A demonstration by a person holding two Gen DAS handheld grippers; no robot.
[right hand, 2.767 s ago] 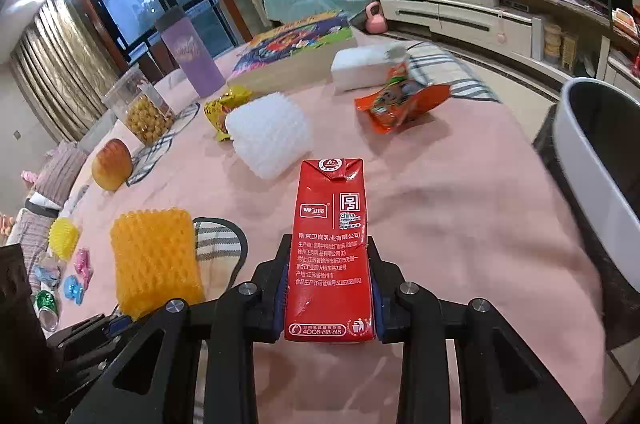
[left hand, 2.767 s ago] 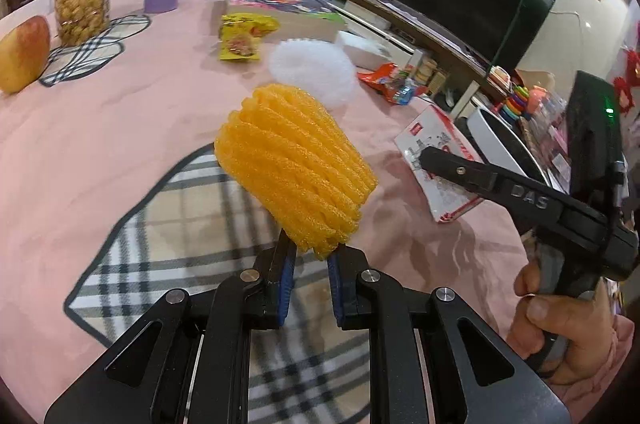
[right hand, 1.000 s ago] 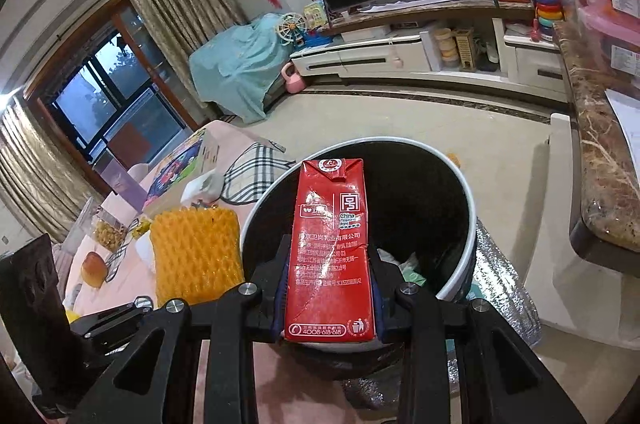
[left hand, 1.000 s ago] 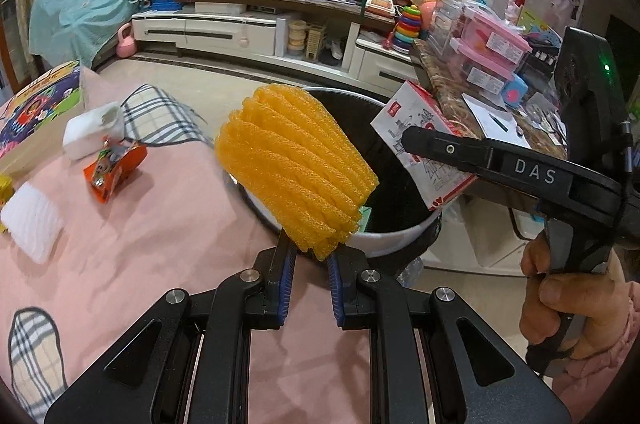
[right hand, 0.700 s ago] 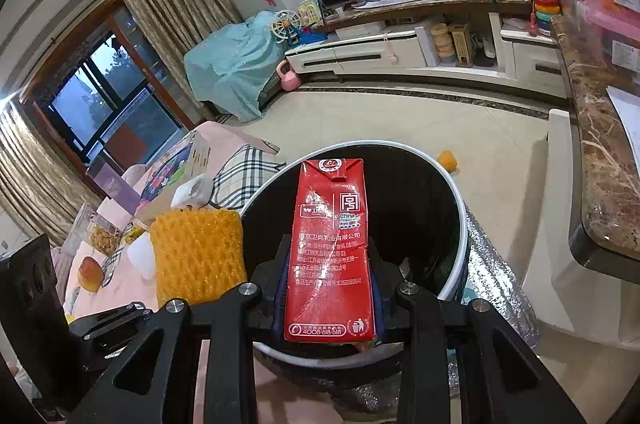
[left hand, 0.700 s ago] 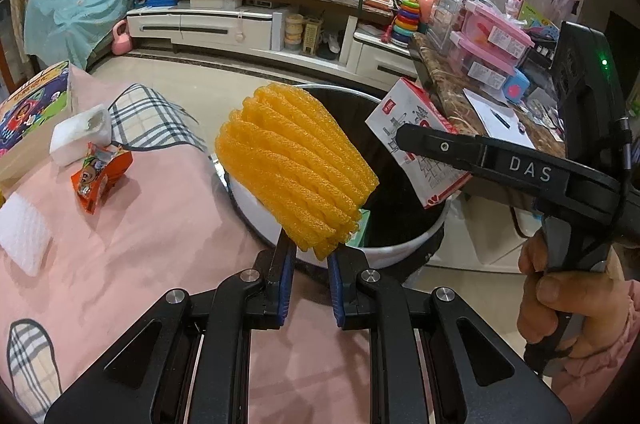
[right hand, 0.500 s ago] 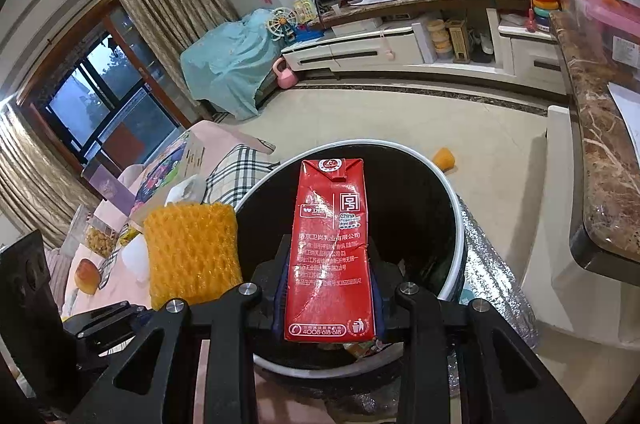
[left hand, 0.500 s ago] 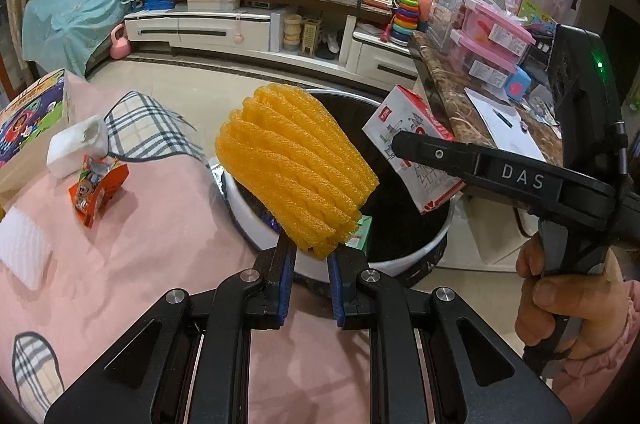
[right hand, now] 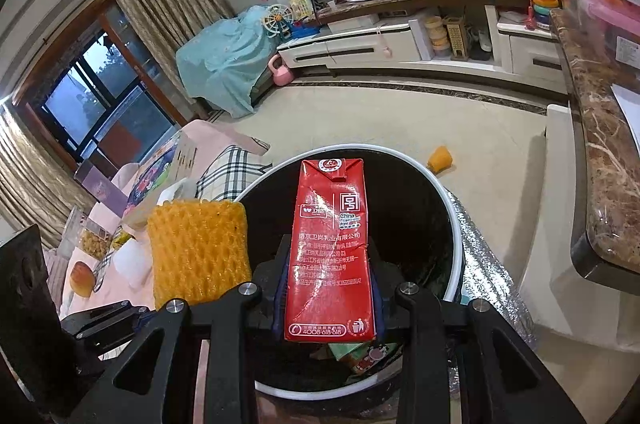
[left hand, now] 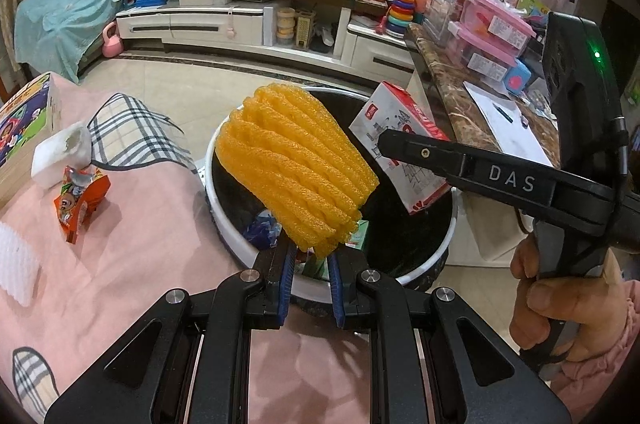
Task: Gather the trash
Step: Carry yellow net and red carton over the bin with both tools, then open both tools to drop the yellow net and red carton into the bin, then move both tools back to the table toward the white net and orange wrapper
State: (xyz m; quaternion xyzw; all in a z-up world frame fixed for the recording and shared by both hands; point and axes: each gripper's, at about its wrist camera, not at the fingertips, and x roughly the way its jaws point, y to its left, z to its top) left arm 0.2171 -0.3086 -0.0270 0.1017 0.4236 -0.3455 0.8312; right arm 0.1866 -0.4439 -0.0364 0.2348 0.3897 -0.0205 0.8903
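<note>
- Step in hand, as I judge it: both pieces of trash are carried to the trash bin (left hand: pixel 424 256) and held over its black mouth, not yet let go. The bin, white-rimmed, stands just off the edge of the tabletop (left hand: pixel 132 264) with its pink cloth; scraps already lie at its bottom.
- The left gripper (left hand: pixel 310 264) has its blue pads pressed together on the lower corner of the orange foam fruit net (left hand: pixel 292 168). The net stands up and leans away above the bin's near-left rim, over the opening.
- The left gripper points steeply down, its fingers above the bin's near rim where tabletop and bin meet.
- The right gripper (right hand: pixel 330 288) pinches the red milk carton (right hand: pixel 330 244) by its lower sides, the carton upright along the fingers and hanging over the middle of the bin.
- From the left wrist view, the right gripper reaches in from the bin's right side, tilted down, with a hand (left hand: pixel 560 300) wrapped around its grip and a pink sleeve below.
- Next move, I judge: spread each gripper so net and carton drop inside the rim. The net sits closer to the bin's edge than the carton, so it may want a little more reach inward first; being light foam, it could cling to a pad or drift.
- Left of the bin, an orange snack wrapper (left hand: pixel 80 200) and a white foam net (left hand: pixel 16 264) remain on the tabletop to collect.
</note>
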